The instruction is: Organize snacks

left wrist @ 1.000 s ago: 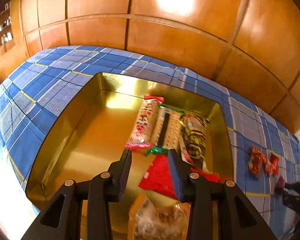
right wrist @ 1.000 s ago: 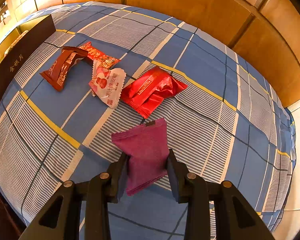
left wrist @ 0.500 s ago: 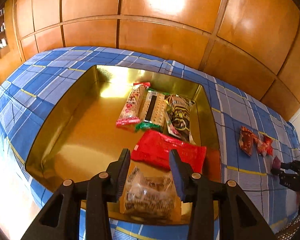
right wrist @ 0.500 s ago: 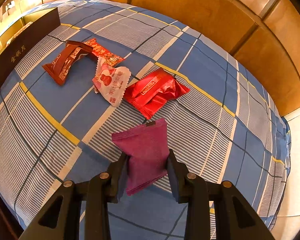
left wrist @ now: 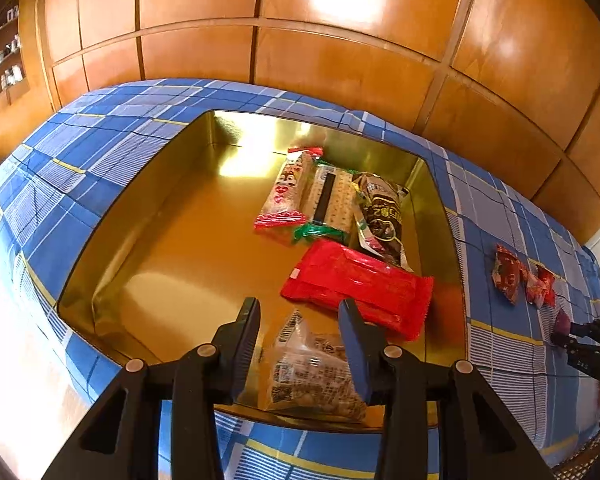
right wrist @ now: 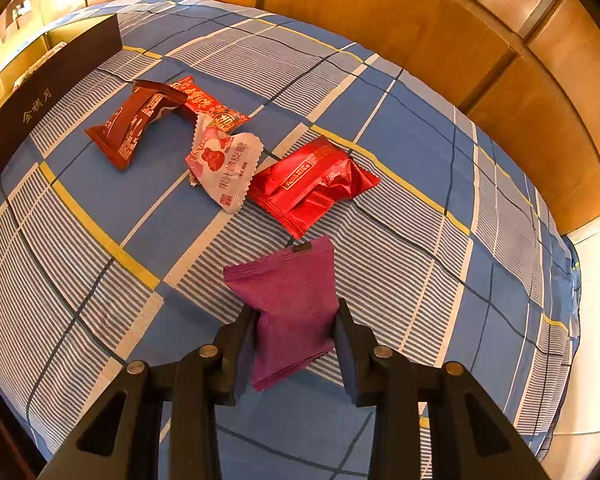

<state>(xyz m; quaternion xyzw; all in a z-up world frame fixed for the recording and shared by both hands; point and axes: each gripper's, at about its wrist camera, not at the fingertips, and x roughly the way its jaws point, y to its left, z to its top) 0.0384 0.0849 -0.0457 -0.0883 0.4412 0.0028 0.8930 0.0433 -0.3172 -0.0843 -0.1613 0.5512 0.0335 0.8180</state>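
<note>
A gold tin (left wrist: 112, 220) lies open on the blue plaid cloth and holds several snack packs, among them a flat red pack (left wrist: 356, 280) and a clear bag of nuts (left wrist: 312, 372) at its near edge. My left gripper (left wrist: 298, 316) is open and empty above the nut bag. My right gripper (right wrist: 296, 316) is shut on a purple snack packet (right wrist: 288, 292), held just over the cloth. Beyond it lie a red packet (right wrist: 308, 184), a white-pink packet (right wrist: 224, 164), a dark red packet (right wrist: 136, 120) and an orange-red packet (right wrist: 208, 106).
The tin's dark outer wall (right wrist: 48, 92) with gold lettering stands at the far left of the right wrist view. Wooden wall panels (left wrist: 340, 60) rise behind the bed. The right gripper's tool (left wrist: 588, 344) and loose packets (left wrist: 520, 276) show right of the tin.
My left gripper has pulled back toward the tin's near edge, leaving the nut bag lying in the tin. My right gripper has stayed shut on the purple packet, barely moving.
</note>
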